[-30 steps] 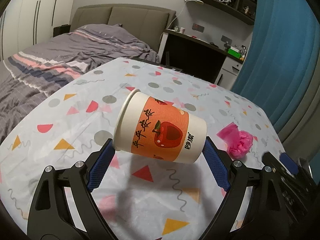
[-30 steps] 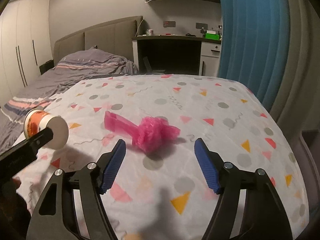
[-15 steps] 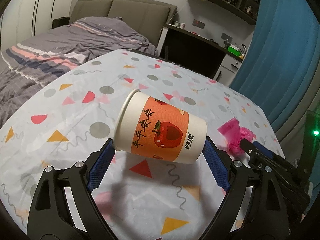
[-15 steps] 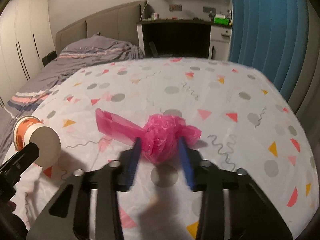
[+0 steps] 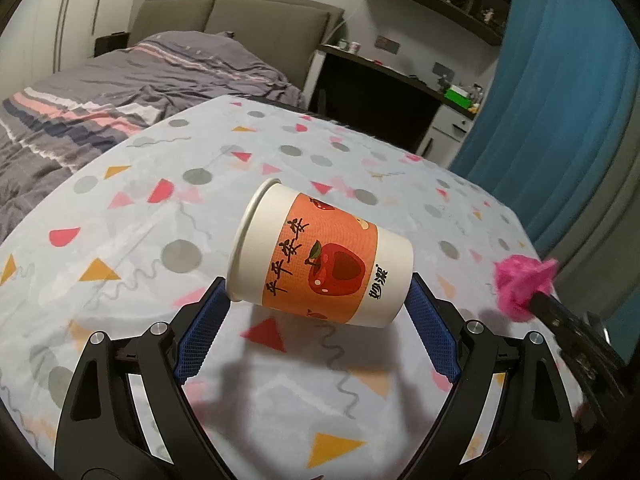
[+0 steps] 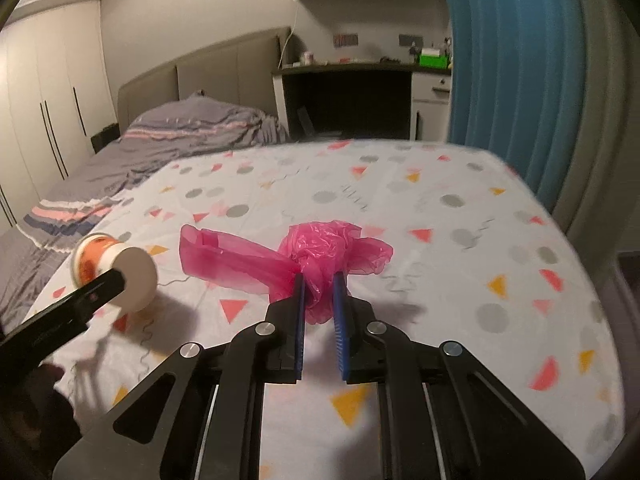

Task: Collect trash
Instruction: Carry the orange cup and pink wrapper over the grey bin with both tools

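A: Left gripper state?

B: Jaws stood wide apart, clamped endwise on a paper cup. The cup lay on its side between the blue pads, rim to the left pad, base to the right pad, held clear above the patterned tablecloth. It was white with an orange band showing a red apple. In the right wrist view the same cup sat at the far left, base facing the camera, with one black finger across it.

A: Right gripper?

B: Its jaws had just been closing and stood nearly together, pinching a crumpled pink plastic bag. The bag's bunched middle was squeezed between the blue pads; a loose tail trailed off to the left, and a smaller fold stuck out to the right. From this view I could not tell whether the bag was touching the cloth or just above it.

A: Seen from the left camera?

B: Yes. The pink bag showed at the right edge, at the tip of the dark right gripper, blurred.

A: Surroundings?

B: A bed with grey striped bedding far left, a dark desk at the far wall, a blue curtain on the right.
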Motion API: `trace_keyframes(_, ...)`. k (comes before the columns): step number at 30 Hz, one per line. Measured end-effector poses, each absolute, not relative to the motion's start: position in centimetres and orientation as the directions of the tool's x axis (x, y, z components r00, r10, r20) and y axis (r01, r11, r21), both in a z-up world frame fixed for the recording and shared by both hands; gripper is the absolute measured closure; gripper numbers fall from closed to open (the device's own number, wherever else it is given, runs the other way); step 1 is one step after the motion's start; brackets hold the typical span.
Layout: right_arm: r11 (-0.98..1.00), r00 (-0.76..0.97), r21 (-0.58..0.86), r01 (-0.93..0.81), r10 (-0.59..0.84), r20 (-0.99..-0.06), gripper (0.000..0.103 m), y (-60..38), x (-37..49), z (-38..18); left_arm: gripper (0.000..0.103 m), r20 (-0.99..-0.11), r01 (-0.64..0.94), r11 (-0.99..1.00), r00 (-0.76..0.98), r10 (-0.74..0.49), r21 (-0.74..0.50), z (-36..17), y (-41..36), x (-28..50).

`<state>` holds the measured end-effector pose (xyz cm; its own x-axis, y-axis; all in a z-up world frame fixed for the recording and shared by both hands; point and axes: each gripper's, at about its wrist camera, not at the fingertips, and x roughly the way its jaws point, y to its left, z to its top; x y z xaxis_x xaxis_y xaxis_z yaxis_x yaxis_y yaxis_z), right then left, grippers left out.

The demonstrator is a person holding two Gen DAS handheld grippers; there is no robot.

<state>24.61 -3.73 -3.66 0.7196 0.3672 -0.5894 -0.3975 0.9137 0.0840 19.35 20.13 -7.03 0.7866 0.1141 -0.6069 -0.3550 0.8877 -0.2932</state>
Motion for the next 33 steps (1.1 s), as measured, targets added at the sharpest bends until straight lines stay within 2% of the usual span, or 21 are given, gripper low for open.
trace_keyframes(6, 0.929, 0.779, 0.035, -0.368, 0.329, -0.534, 0.089, -9.0, 21.3, -0.3, 0.016, -0.579, -0.271, 0.923, 0.813, 0.067, -0.274, -5.1, 16.4, 18.8)
trace_keyframes(14, 0.956, 0.841, 0.009, -0.292, 0.261, -0.474, 0.089, -16.5, 18.5, 2.2, 0.016, -0.529, -0.095, 0.967, 0.847, -0.046, -0.236, -1.4, 7.7, 18.6)
trace_keyframes(22, 0.991, 0.89, 0.009, -0.134, 0.124, -0.439, 0.089, -25.9, 17.0, 2.5, 0.016, -0.492, 0.15, 0.968, 0.839, -0.233, -0.202, 0.8, -4.3, 19.9)
trace_keyframes(29, 0.997, 0.895, 0.018, 0.074, -0.058, -0.443, 0.089, -34.9, 16.7, 1.1, 0.017, -0.472, 0.366, 0.906, 0.773, -0.424, -0.215, 1.2, -14.9, 21.8)
trace_keyframes(33, 0.991, 0.868, 0.062, 0.122, -0.076, -0.491, 0.088, -37.9, 17.9, -0.8, 0.016, -0.487, 0.434, 0.869, 0.721, -0.494, -0.239, 0.4, -19.4, 23.3)
